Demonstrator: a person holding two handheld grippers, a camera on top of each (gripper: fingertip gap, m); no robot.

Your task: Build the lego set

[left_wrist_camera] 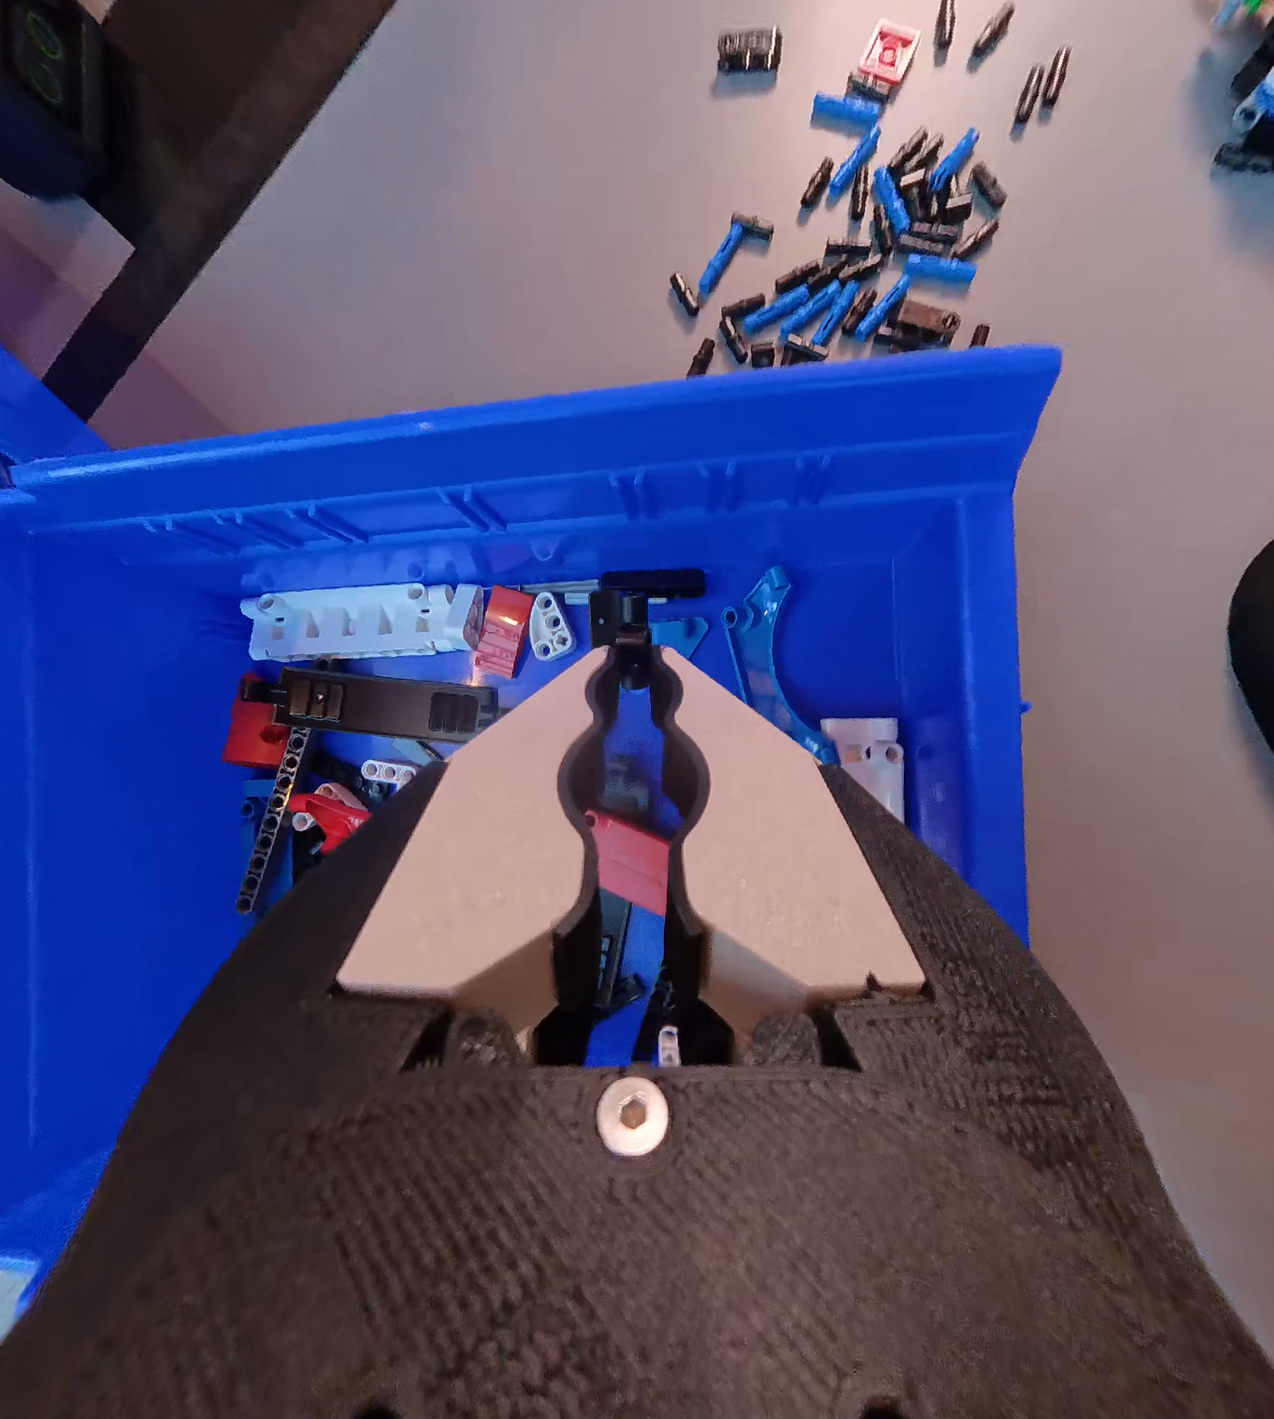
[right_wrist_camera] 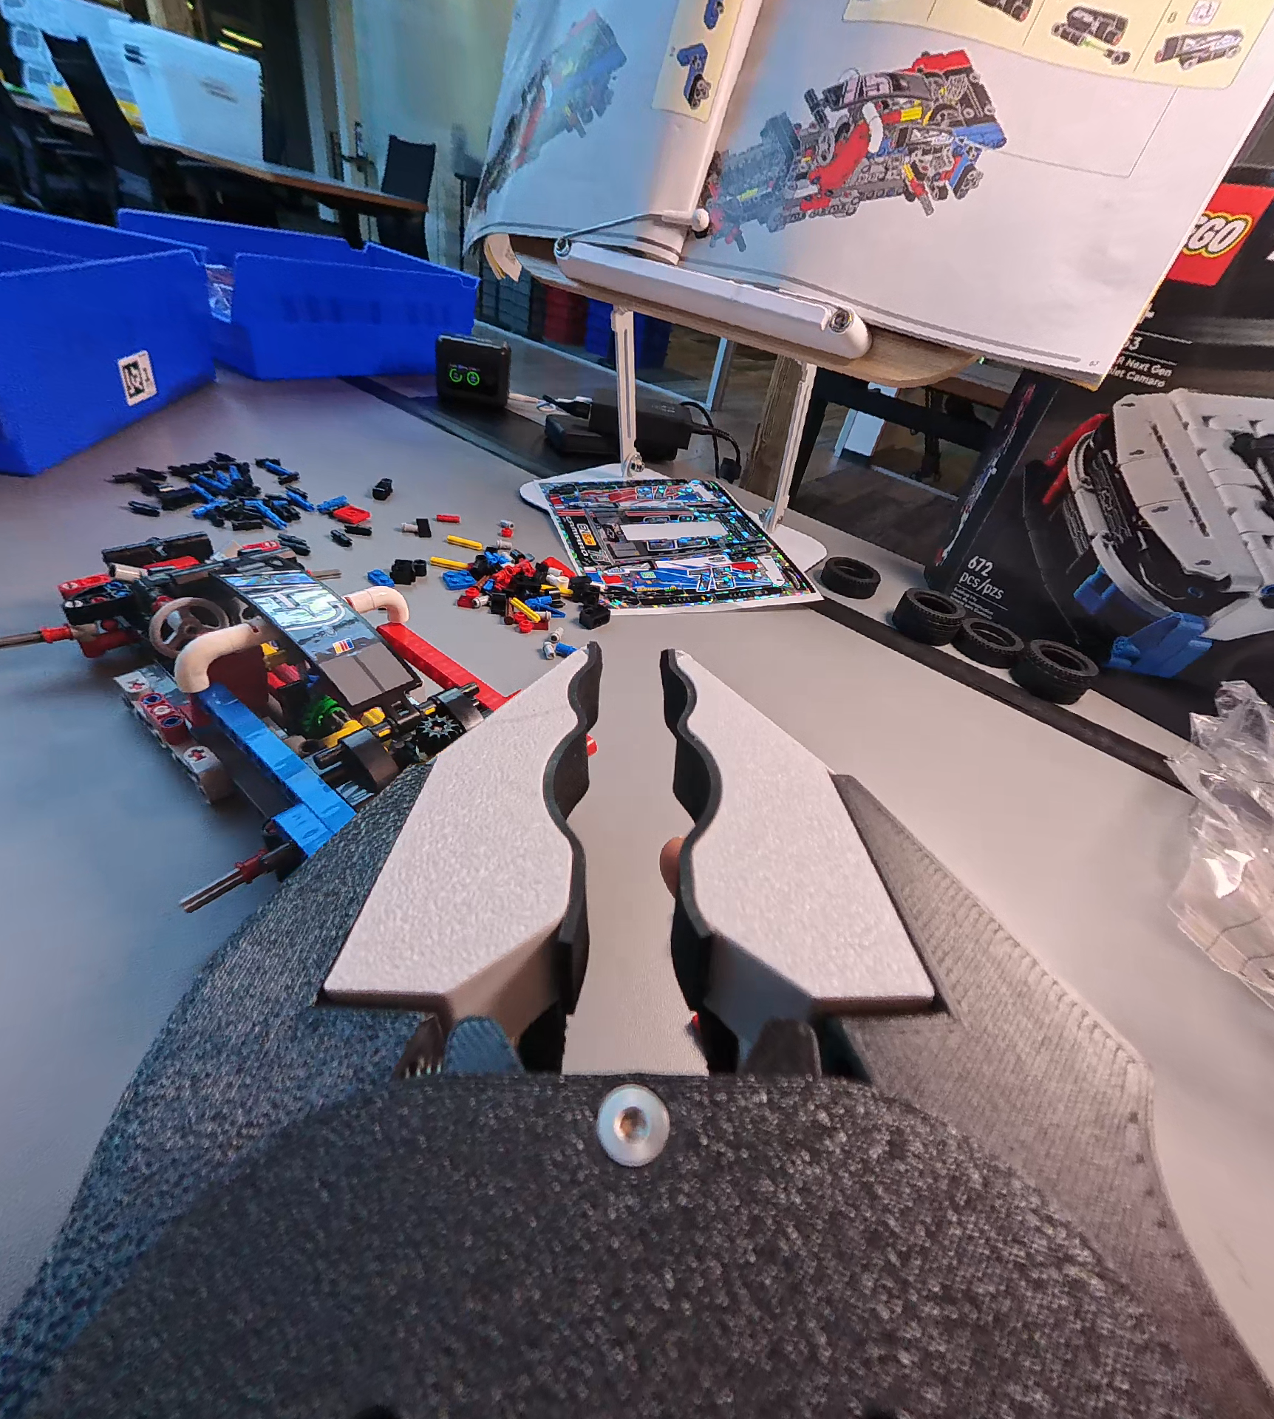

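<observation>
Only my left view shows the blue bin (left_wrist_camera: 695,430), where my left gripper (left_wrist_camera: 632,653) pinches a black piece (left_wrist_camera: 622,614); my right gripper (right_wrist_camera: 630,660) hovers slightly parted, empty, beside the half-built car (right_wrist_camera: 250,660).

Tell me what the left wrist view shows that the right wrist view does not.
Only the left wrist view: the inside of the blue bin with loose parts, including a white beam and a long black piece, and the left hand-held gripper pinching a small black piece at its tips.

Only the right wrist view: the part-built car, instruction booklet, sticker sheet, four tyres, set box, and the open, empty right hand-held gripper.

Both: the grey table and the pile of blue and black pins.
</observation>
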